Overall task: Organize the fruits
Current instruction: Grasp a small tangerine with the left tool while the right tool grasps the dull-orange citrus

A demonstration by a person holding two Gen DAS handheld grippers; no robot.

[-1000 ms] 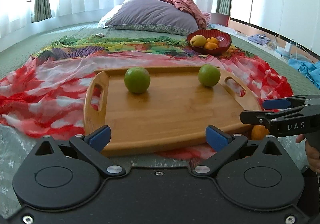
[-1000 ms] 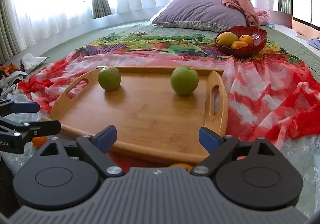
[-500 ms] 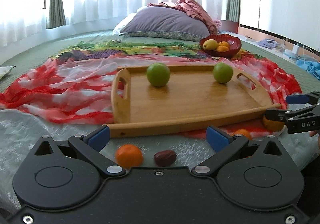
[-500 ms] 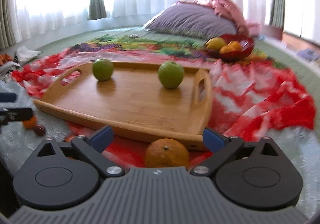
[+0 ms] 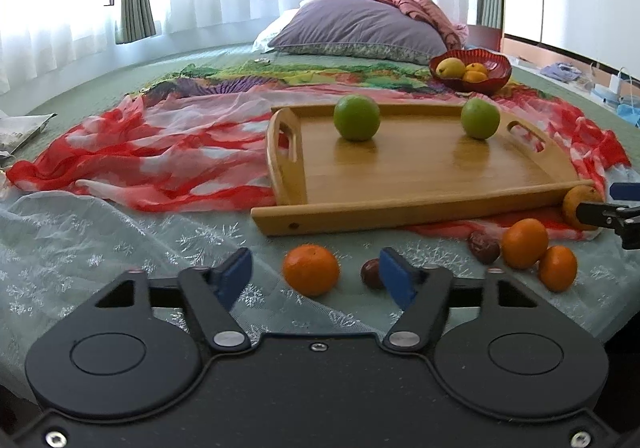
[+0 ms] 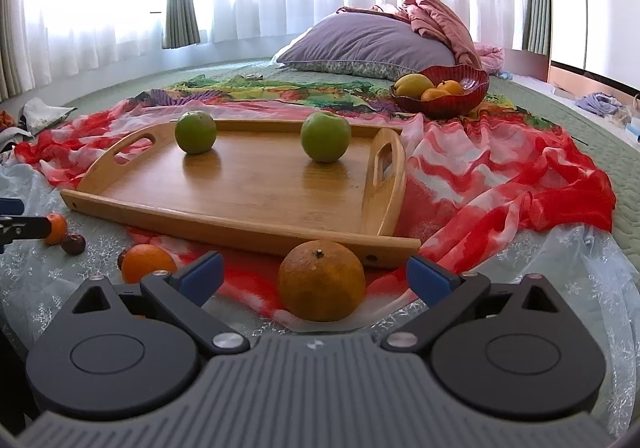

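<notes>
Right wrist view: the right gripper (image 6: 314, 276) stands with its jaws wide and empty, and a large orange (image 6: 321, 280) lies directly ahead between them, resting on the red scarf (image 6: 500, 184) just beside the near rail of the wooden tray (image 6: 256, 188). The orange is round, so no long axis governs the approach (any closing direction should serve). The right gripper is judged the nearer one for this fruit, and a short advance would probably seat it. The left wrist view shows what this one mostly hides: the left gripper (image 5: 316, 274), jaws likewise wide and empty, faces a small tangerine (image 5: 311, 269) and a dark date (image 5: 371, 274) on the lace cloth (image 5: 120, 240) of the bed, with more tangerines off to its right. Two green apples (image 6: 196, 132) already sit on the tray; a red bowl (image 6: 460, 96) of fruit stands beyond.
</notes>
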